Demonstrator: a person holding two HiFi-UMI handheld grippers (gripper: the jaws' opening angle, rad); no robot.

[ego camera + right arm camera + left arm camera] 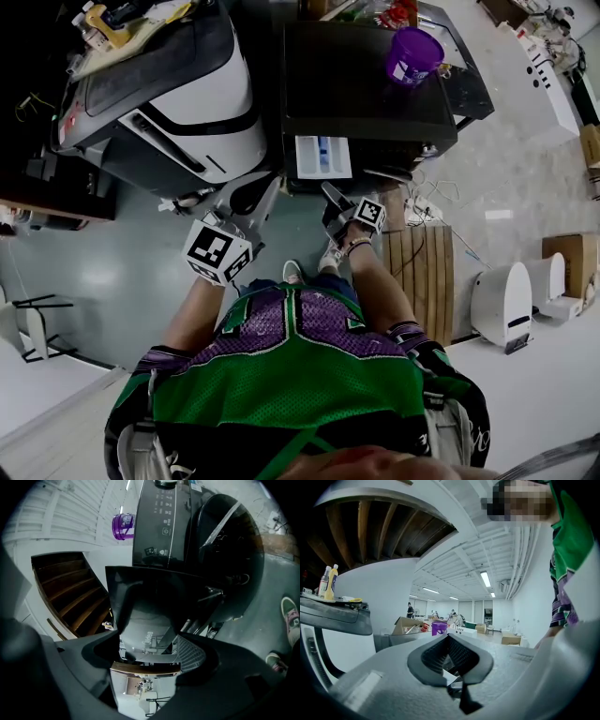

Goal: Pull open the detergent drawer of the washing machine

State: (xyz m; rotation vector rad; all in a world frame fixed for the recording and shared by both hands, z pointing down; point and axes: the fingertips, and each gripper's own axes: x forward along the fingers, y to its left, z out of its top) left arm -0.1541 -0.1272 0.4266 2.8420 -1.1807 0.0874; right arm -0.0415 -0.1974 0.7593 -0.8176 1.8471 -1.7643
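Note:
The black washing machine (366,84) stands ahead of me, its detergent drawer (323,157) slid out with the white tray and a blue insert showing. My right gripper (330,194) reaches up to the drawer's front edge. In the right gripper view the drawer's dark front (150,611) stands between the widely parted jaws of the right gripper (150,651), which is rolled on its side; I see no pad pressing on it. My left gripper (265,192) hangs left of the drawer, away from it. It points into the room, and the left gripper (449,637) is shut on nothing.
A purple cup (412,54) sits on the washer's top. A white-and-black machine (187,103) with bottles (103,23) on it stands at the left. A wooden pallet (427,272), a white unit (506,305) and a cardboard box (567,253) lie to the right.

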